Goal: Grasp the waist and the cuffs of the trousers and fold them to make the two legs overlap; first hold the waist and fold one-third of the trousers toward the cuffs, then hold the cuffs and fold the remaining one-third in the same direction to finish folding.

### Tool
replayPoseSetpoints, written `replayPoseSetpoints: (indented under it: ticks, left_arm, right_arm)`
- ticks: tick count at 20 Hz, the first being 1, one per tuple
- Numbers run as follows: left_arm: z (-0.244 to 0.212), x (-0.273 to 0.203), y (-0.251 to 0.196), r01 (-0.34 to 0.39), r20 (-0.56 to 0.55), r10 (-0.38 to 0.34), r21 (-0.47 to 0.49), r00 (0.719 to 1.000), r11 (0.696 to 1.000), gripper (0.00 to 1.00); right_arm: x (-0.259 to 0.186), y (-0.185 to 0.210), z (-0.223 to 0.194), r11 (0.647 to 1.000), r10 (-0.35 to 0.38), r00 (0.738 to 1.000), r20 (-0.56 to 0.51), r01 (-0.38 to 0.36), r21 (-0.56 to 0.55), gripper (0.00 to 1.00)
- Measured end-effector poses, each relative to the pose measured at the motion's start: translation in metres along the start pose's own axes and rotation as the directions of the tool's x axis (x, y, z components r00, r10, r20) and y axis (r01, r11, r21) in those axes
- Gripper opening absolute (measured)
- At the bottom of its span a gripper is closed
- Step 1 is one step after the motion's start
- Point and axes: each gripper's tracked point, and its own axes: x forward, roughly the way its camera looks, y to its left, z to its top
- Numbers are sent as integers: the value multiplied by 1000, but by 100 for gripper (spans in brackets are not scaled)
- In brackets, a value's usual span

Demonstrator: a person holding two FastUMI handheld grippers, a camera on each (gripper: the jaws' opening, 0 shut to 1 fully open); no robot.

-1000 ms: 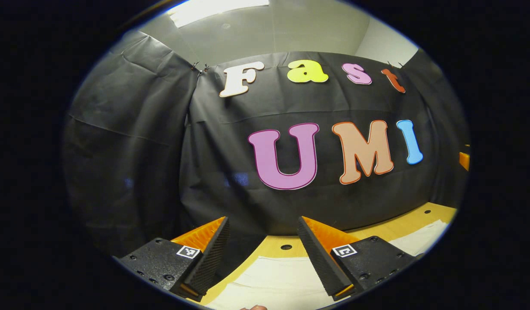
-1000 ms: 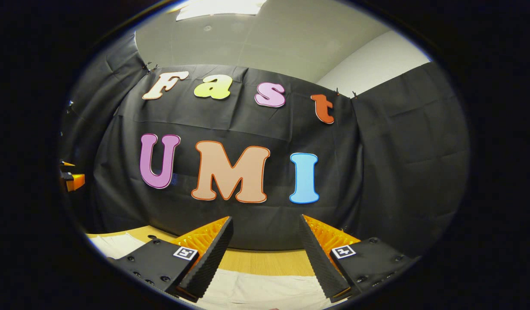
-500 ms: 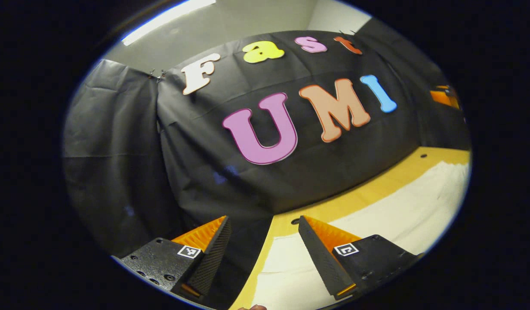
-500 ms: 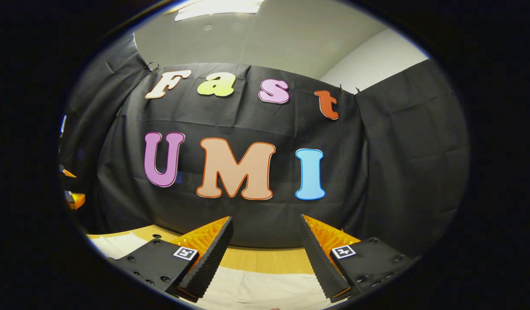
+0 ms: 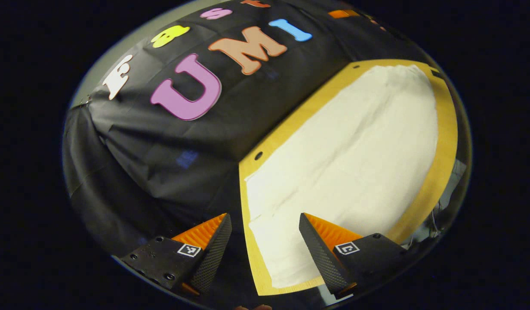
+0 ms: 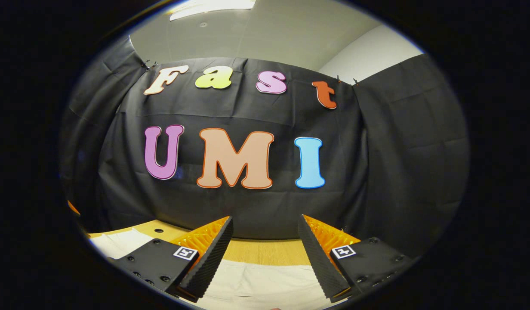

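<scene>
One trousers point(image 5: 346, 150), two hand-held grippers, both agape

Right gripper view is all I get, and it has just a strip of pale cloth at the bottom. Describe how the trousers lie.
Observer: In the left gripper view the trousers lie spread flat, covering most of the table.
Operator: Report the left gripper.
Observer: The left gripper is open with nothing between its fingers, above the end of the table nearest it.
Operator: Say which end is the waist.
Observer: I cannot tell. What does show is a long crease running lengthwise down the middle of the cloth.
</scene>
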Motion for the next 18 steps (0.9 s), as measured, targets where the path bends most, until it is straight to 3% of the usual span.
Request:
replayPoseSetpoints:
  ticks: [1,6,14,18]
  left_arm:
    - [-15,-1,-16,66,-42,-63,78,997,995,97]
    - [-48,-9,-44,202,-133,-175,236,976,950,97]
    - [-92,-14,-72,369,-252,-292,356,923,859,97]
    - [-92,-2,-75,385,-243,-309,396,920,834,88]
  right_arm:
    - [-1,-5,-7,1000,-8,1000,-14,8,9,97]
    - [-2,-20,-23,999,-38,998,-49,39,21,96]
    - [-5,-24,-22,999,-43,998,-52,43,-10,97]
    - [-9,-26,-23,998,-64,996,-56,63,-21,97]
